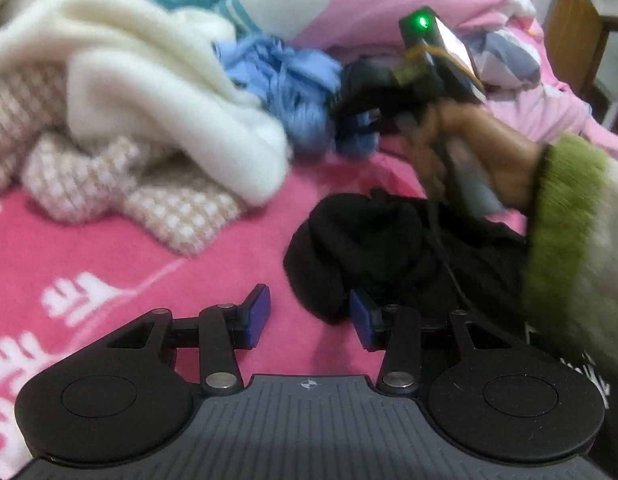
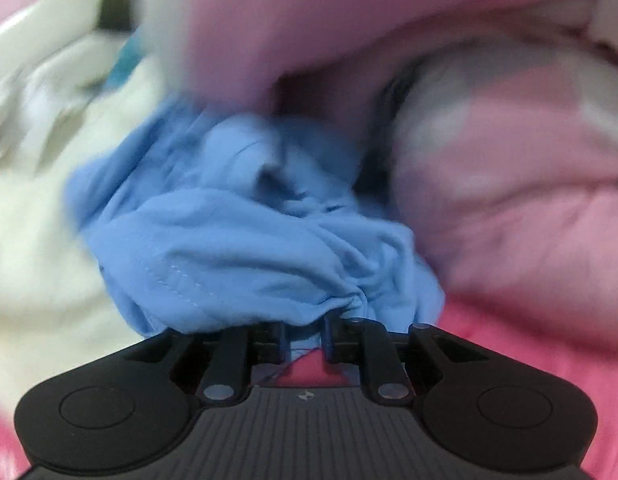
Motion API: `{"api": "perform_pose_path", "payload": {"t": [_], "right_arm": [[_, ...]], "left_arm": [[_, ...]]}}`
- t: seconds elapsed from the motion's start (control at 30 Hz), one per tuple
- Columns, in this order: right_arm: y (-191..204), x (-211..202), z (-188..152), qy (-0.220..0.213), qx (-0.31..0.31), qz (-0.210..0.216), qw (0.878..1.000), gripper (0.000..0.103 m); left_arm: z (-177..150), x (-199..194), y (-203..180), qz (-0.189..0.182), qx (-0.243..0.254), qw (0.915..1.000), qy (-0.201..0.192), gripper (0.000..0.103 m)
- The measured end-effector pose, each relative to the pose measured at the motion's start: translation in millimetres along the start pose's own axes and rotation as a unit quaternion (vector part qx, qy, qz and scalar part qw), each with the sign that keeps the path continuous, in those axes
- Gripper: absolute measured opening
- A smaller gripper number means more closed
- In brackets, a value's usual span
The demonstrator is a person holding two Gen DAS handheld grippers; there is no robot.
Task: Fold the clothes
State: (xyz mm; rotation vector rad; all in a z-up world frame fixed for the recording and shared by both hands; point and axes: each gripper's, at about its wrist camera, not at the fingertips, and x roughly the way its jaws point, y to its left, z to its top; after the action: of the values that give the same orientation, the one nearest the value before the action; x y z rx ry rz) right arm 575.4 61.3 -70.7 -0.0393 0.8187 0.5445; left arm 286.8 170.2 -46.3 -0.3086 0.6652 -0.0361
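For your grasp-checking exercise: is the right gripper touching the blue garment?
Touching. The right wrist view shows the blue garment bunched and pinched between the right gripper pads, with puckered folds radiating from the pinch.

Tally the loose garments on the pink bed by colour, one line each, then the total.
White, fluffy: 1
Pink-and-white checked knit: 1
Light blue, pinched in the right gripper: 1
Black: 1
Total: 4, though a blurred teal item behind the pile is left uncounted.
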Motion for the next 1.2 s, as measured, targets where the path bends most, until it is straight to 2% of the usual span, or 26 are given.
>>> {"api": "perform_pose_path", "payload": {"t": [0.03, 0.13, 0.23, 0.3, 0.4, 0.47, 0.53, 0.57, 0.63, 0.8, 0.83, 0.87, 0.9, 0.97, 1.03, 1.07, 1.13, 1.17, 1.2], "right_arm": [[-8.2, 4.0, 4.7, -0.009, 0.025, -0.008, 1.0, 0.016], [-24.6, 4.1, 3.8, 0.018, 0.072, 0.014, 0.997, 0.018], [-24.9, -30.8, -4.6, 0.043, 0.033, 0.002, 0.999, 0.023], [-26.2, -70.9, -10.7, 0.043, 0.008, -0.007, 0.999, 0.031], [-16.8, -131.8, -18.0, 0.028, -0.031, -0.015, 0.999, 0.032], [4.5, -165.4, -26.1, 0.016, -0.078, 0.003, 0.997, 0.032], [34.0, -180.2, -49.0, 0.017, -0.139, 0.023, 0.99, 0.032], [49.2, -186.3, -61.3, 0.018, -0.17, 0.033, 0.985, 0.032], [81.5, -182.9, -97.4, 0.03, -0.253, 0.039, 0.966, 0.032], [142.1, -151.0, -169.3, 0.056, -0.427, 0.064, 0.9, 0.035], [148.2, -141.7, -177.8, 0.059, -0.449, 0.06, 0.89, 0.035], [151.6, -133.3, -182.1, 0.06, -0.457, 0.052, 0.886, 0.032], [147.6, -130.3, -176.7, 0.06, -0.433, 0.06, 0.897, 0.024], [132.3, -130.0, -158.2, 0.054, -0.358, 0.076, 0.929, 0.002], [102.3, -149.3, -137.4, 0.014, -0.27, 0.086, 0.959, 0.002], [86.6, -159.9, -127.1, -0.008, -0.225, 0.092, 0.97, 0.002], [54.8, -186.6, -116.7, -0.055, -0.14, 0.118, 0.982, 0.002], [35.9, -198.5, -116.0, -0.078, -0.095, 0.129, 0.984, 0.002], [16.1, -209.8, -116.6, -0.1, -0.048, 0.14, 0.984, 0.002]], "left_arm": [[-0.9, 0.9, -0.1, -0.001, 0.002, 1.0, -0.001, 0.044], [-1.7, 1.3, 0.7, -0.005, 0.004, 1.0, -0.003, 0.044], [0.1, -1.0, 10.8, -0.018, -0.018, 0.9997, -0.003, 0.044], [2.2, -2.1, 18.9, -0.027, -0.034, 0.9991, 0.0, 0.044], [5.3, -3.2, 28.5, -0.025, -0.059, 0.9979, -0.003, 0.044], [7.7, -4.7, 33.9, -0.016, -0.075, 0.997, -0.011, 0.044], [10.1, -8.1, 41.8, -0.006, -0.099, 0.9949, -0.022, 0.044], [11.2, -10.2, 47.3, -0.002, -0.114, 0.993, -0.028, 0.044], [13.9, -12.3, 58.6, 0.004, -0.142, 0.9892, -0.036, 0.044], [17.2, -16.3, 77.3, 0.004, -0.18, 0.9827, -0.044, 0.044], [17.7, -17.0, 78.6, 0.001, -0.182, 0.9823, -0.045, 0.044], [18.2, -17.3, 78.8, -0.004, -0.182, 0.9822, -0.047, 0.044], [18.6, -17.4, 78.2, -0.008, -0.181, 0.9823, -0.048, 0.044], [18.7, -17.8, 75.0, -0.02, -0.172, 0.9837, -0.049, 0.044], [18.0, -18.8, 69.1, -0.042, -0.158, 0.9853, -0.05, 0.044], [17.6, -19.2, 65.2, -0.063, -0.149, 0.9858, -0.046, 0.044], [17.0, -15.2, 54.2, -0.118, -0.122, 0.9853, -0.024, 0.048], [16.0, -12.4, 48.0, -0.143, -0.108, 0.9837, -0.008, 0.053], [13.9, -9.8, 39.6, -0.161, -0.089, 0.9829, 0.005, 0.054]]}}
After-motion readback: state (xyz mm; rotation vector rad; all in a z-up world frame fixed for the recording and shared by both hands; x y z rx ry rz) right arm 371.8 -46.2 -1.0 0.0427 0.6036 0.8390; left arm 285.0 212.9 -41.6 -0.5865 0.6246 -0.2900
